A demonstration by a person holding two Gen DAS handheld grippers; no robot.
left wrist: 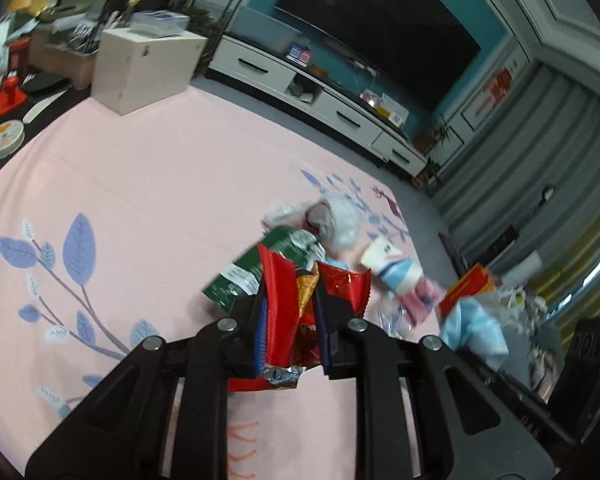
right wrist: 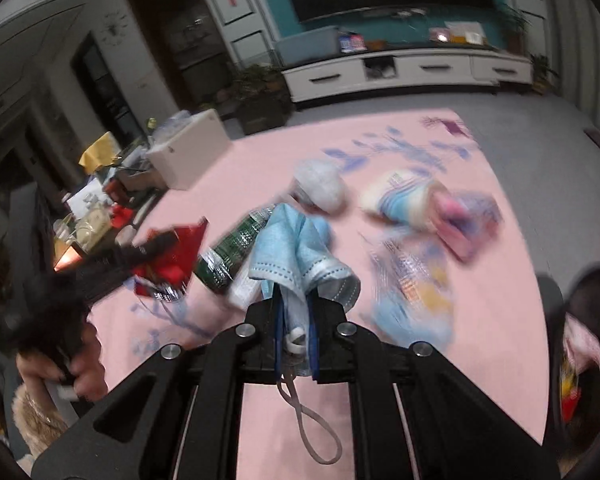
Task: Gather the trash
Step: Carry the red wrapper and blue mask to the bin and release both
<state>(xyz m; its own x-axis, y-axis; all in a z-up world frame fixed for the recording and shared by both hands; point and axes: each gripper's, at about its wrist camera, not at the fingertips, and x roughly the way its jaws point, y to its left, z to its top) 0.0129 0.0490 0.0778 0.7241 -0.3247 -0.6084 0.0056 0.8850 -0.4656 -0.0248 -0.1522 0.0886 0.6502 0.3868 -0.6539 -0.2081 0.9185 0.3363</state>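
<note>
My left gripper (left wrist: 290, 280) is shut on a red foil snack wrapper (left wrist: 280, 312), lifted above the pink mat (left wrist: 140, 200). The right wrist view shows that same gripper (right wrist: 168, 240) at the left with the red wrapper (right wrist: 172, 260). My right gripper (right wrist: 296, 292) is shut on a light blue face mask (right wrist: 296, 248), its ear loop hanging below. On the mat lie a green wrapper (left wrist: 256, 272), a crumpled white ball (right wrist: 320, 184), a blue-and-white paper cup (right wrist: 400, 200), a pink pack (right wrist: 464, 224) and a clear printed bag (right wrist: 412, 280). The blue mask (left wrist: 476, 332) shows at the right of the left wrist view.
A white box (left wrist: 148, 68) stands at the mat's far left corner beside a cluttered dark table (left wrist: 28, 92). A white TV cabinet (left wrist: 320, 100) runs along the teal wall. A hand (right wrist: 80, 364) holds the left gripper. A dark bin (right wrist: 580, 340) sits at the right.
</note>
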